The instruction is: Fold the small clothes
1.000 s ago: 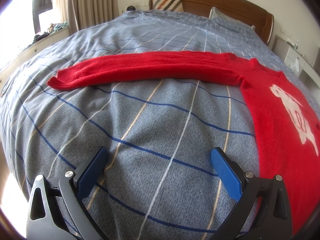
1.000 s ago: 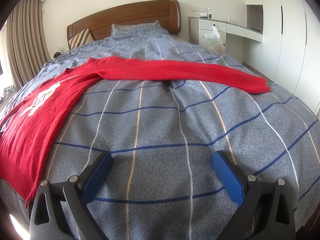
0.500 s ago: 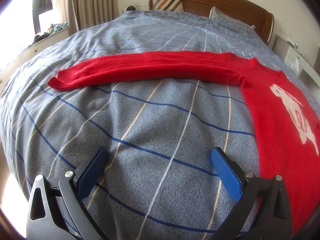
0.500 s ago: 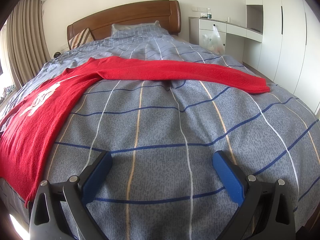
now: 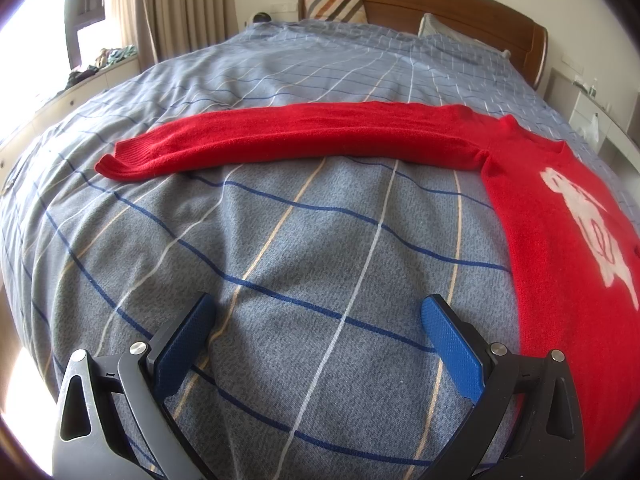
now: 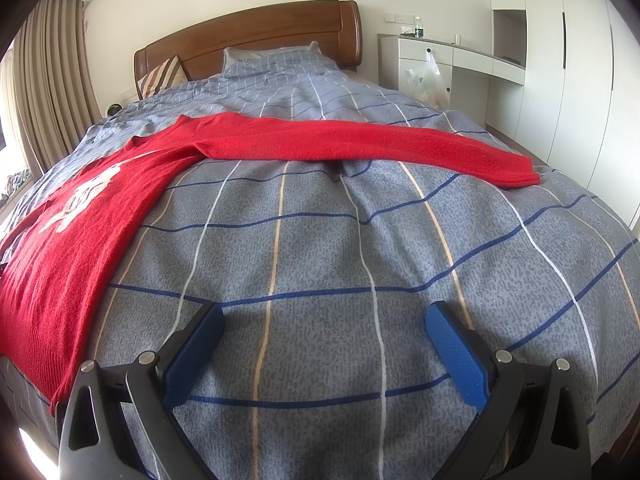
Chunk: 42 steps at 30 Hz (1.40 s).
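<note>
Sweater flat; both grippers spread.

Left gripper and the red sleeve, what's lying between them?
Only bare checked bedspread between the left gripper and the sleeve, in the left wrist view.

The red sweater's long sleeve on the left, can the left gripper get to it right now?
Probably yes. The left gripper is open and empty, and only bare checked bedspread lies between it and the left sleeve of the red sweater. It would need to move forward first.
</note>
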### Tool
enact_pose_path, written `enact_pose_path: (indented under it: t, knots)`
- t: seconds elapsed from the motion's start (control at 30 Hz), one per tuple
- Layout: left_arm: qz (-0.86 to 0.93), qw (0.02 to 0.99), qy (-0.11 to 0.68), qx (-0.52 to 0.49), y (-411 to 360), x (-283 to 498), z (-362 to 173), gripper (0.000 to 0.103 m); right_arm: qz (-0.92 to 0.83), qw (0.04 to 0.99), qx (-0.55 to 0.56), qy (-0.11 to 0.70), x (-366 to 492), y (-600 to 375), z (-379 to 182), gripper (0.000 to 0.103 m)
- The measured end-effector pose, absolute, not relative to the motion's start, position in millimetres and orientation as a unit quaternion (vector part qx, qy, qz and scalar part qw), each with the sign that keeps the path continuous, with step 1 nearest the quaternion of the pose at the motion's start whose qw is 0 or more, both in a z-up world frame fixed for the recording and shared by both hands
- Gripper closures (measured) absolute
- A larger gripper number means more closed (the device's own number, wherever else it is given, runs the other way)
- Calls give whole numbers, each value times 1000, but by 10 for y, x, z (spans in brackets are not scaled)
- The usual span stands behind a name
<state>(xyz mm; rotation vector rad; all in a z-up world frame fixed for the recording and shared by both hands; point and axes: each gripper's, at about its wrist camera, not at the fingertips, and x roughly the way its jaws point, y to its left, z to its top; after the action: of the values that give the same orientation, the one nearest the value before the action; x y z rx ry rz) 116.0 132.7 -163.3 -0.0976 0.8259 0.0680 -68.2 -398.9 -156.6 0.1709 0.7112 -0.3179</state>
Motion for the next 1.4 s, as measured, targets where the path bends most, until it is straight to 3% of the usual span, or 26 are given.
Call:
enact_pose_path:
  t: [0.4, 0.63, 0.77, 0.9, 1.0, 1.03, 1.1, 1.13, 1.23, 1.4]
  knots:
    - [33, 915, 400, -38, 1363, 1167, -1652, 0, -139, 914, 119, 361, -725, -4053, -1439, 3]
    - [31, 915, 400, -38, 1356, 1167, -1650, 0, -115, 886, 384, 233, -786, -5052, -919, 4]
    - [28, 915, 400, -43, 1380, 1169, -1648, 0, -202, 800, 513, 236, -739, -5758, -1203, 22]
    - [30, 916, 399, -37, 1369, 1177, -1649, 0, -210, 787, 546, 197, -690, -6024, -1300, 23]
    - [30, 916, 399, -37, 1377, 1178, -1649, 0, -209, 783, 545, 217, -474, -6129, -1339, 26]
    - [30, 915, 399, -37, 1374, 1180, -1651, 0, -212, 783, 540, 226, -418, -6146, -1341, 36]
    - [31, 916, 399, -36, 1356, 1177, -1650, 0, -212, 785, 529, 243, -307, -6177, -1354, 68]
    - [31, 916, 399, -35, 1349, 1178, -1652, 0, -206, 784, 527, 255, -257, -6195, -1375, 95]
    - [31, 916, 399, -36, 1351, 1178, -1652, 0, -209, 795, 497, 277, -151, -6174, -1260, 95]
    - [33, 916, 399, -36, 1346, 1178, -1653, 0, -159, 874, 385, 252, 287, -5708, -383, 95]
